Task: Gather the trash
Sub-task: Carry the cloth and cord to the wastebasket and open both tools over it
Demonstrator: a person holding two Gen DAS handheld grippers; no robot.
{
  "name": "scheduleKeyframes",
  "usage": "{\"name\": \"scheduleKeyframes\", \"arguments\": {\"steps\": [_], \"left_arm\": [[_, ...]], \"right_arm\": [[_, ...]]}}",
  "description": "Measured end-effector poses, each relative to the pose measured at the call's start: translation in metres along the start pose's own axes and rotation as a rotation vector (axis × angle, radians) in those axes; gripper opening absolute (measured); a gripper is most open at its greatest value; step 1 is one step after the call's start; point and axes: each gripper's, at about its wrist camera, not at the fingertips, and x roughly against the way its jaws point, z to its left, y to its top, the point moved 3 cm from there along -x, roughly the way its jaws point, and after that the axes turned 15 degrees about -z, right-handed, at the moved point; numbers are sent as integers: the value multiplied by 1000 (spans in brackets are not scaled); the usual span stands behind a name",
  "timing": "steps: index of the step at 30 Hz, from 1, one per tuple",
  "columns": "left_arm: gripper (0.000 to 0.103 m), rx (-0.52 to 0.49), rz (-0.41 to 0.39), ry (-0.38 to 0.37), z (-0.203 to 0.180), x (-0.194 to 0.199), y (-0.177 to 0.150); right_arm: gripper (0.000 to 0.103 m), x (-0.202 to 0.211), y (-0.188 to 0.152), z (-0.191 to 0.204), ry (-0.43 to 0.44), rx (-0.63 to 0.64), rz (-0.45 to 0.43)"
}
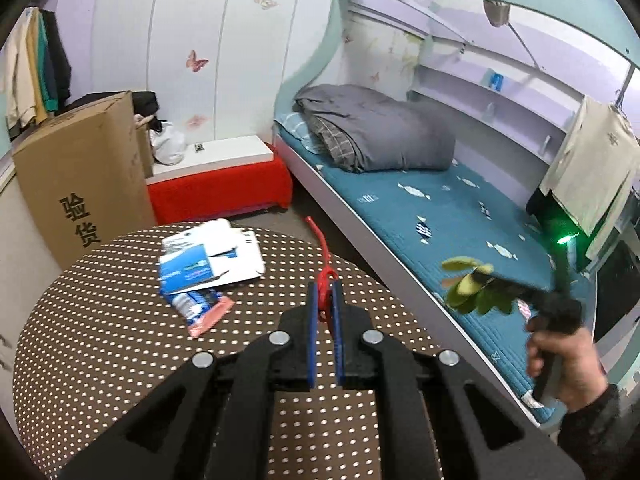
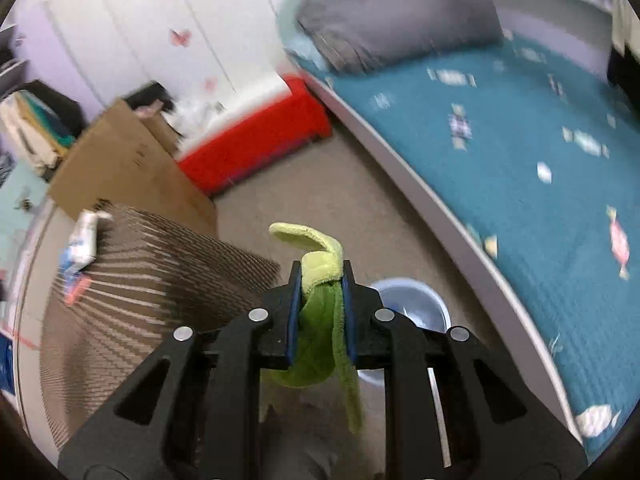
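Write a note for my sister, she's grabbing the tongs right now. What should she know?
Left tongs: shut on the red strip, above the dotted table.
Right tongs: shut on the green cloth, off the table, above the floor near the pale bin.
Still on the table: torn white-and-blue packaging and a small orange-edged wrapper.
Nothing clearly binned yet; drop what's held, then collect those.
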Motion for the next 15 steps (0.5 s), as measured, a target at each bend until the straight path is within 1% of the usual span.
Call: {"name": "scheduleKeyframes", "arguments": {"steps": [2,5,8,9,10,11,14,15], "left_arm": [[6,-10,15,-2,-4,-8,-3],[7,-23,38,-5,-12,-21,-8],[7,-37,59,-14,-22,-35,-10],[7,-41,64,-18,-25,-39,-11],[7,-45,70,-24,-28,-43,-11],[7,-48,78,-32,-33,-49,-12],[7,-65,98,-52,-48,-65,-13],[7,-67,104,-59,-53,-70,-14]], "right_arm": [[18,-31,-17,-19,-30,-22,60],[18,-62,-36,-37,-54,-60,109],[24,-93,-55,-54,-60,-108,157],[43,-102,-61,-61,-61,-128,173],[77,-109,-63,-65,-63,-144,181],[83,-114,-68,-70,-67,-162,182],[83,-116,-74,-79,-66,-196,182],[84,-112,-74,-81,-70,-202,175]]}}
